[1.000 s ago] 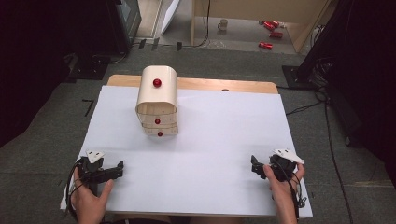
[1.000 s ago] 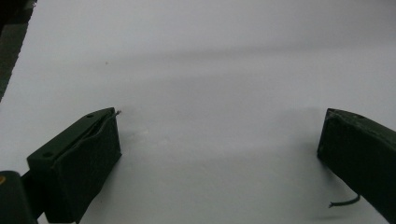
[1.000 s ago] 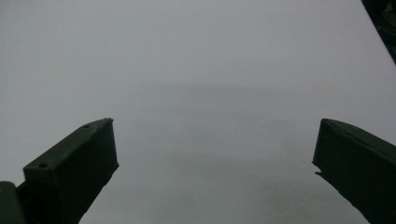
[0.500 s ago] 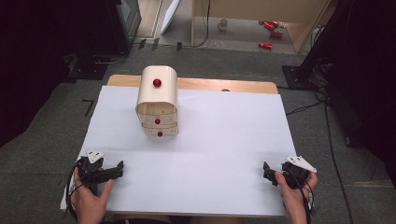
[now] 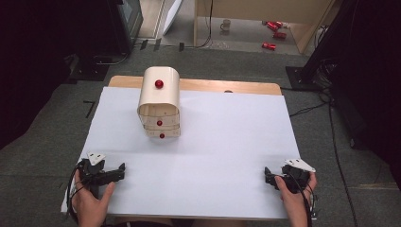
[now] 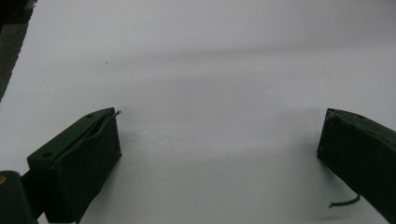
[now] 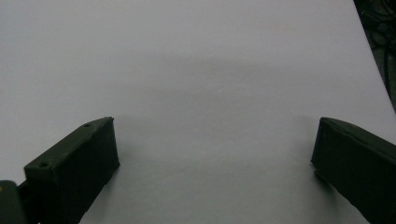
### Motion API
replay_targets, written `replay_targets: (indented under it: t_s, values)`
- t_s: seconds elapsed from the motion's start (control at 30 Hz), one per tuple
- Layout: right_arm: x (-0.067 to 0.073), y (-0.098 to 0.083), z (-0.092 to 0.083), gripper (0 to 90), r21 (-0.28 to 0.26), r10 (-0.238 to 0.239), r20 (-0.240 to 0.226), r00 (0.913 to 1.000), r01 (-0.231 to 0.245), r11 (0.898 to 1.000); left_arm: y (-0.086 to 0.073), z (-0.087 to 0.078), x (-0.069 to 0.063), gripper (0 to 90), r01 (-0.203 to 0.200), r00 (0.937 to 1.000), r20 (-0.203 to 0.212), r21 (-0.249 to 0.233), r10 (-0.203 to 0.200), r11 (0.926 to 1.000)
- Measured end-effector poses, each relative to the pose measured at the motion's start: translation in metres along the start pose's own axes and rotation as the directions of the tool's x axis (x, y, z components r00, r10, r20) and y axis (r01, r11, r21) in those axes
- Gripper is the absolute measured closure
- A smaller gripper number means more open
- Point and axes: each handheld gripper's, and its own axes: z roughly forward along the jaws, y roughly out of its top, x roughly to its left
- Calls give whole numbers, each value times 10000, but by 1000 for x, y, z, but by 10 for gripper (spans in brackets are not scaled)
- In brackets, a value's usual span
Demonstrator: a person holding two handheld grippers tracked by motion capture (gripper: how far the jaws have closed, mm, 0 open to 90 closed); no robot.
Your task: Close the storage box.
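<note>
The left gripper (image 5: 118, 171) rests at the table's (image 5: 227, 142) near left corner, jaws spread wide and empty. The right gripper (image 5: 268, 176) sits at the near right corner, likewise gaping and holding nothing. The wooden drawer box (image 5: 159, 101) stands near the far left edge, well apart from both.

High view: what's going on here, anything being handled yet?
Not yet. A person holds a tool in each hand at the near edge of the white-covered table. The left tool and the right tool both sit low over bare table, jaws wide apart with nothing between them. The nearest thing is a small wooden drawer chest with red knobs, standing toward the far left of the table, untouched and well away from both tools. Its drawers look shut or nearly so.
</note>
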Motion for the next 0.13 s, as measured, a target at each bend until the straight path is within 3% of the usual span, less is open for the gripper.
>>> replay_targets:
  t_s: [0.13]
  values:
    - [0, 0, 0, 0, 3, 5, -14, 10000, -5, 10000, 0, 0, 0, 0, 2, 10000, 3, 3, -2, 10000]
